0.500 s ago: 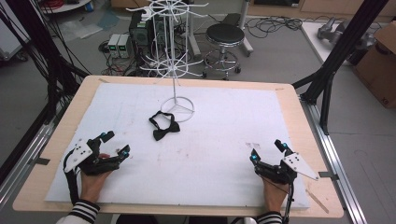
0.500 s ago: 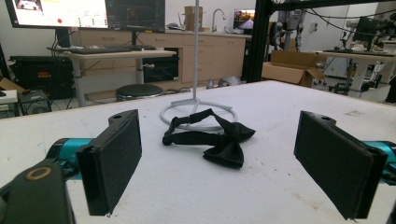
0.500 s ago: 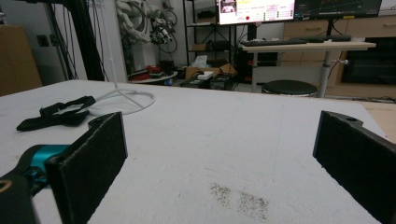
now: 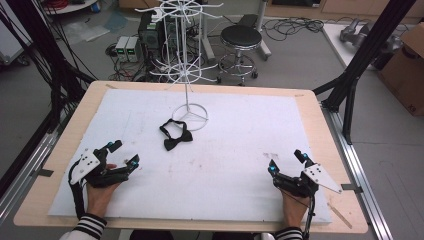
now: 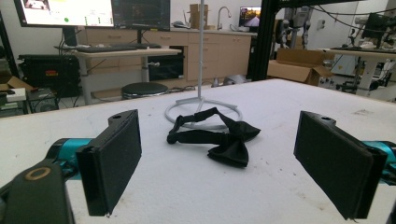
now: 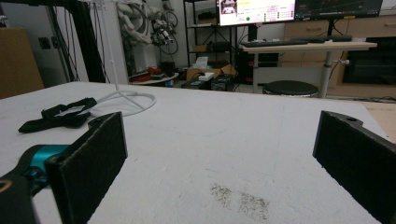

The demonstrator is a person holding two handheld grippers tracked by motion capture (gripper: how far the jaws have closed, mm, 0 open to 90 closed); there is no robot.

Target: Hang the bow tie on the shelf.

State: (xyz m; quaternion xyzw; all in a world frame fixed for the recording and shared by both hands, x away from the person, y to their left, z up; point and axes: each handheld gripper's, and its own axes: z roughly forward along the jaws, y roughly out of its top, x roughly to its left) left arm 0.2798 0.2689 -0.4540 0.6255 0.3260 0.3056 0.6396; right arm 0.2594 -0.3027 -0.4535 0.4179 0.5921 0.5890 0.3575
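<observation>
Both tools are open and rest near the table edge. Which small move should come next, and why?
Probably move the left tool forward toward the bow tie. Its jaws stand wide open and hold nothing, and in the left gripper view the bow tie lies straight ahead between them, beside the stand's ring base. The right tool is also open but farther from it.

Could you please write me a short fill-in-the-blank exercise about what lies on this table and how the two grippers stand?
1. The black bow tie lies on the white mat right beside the ring base of the white wire ____.
2. The left gripper and the right gripper both have their jaws ____.
3. In the high view, the bow tie lies nearer the ____ gripper.
4. The dark smudge on the mat lies in front of the ____ gripper.

Missing words: stand; open; left; right
</observation>
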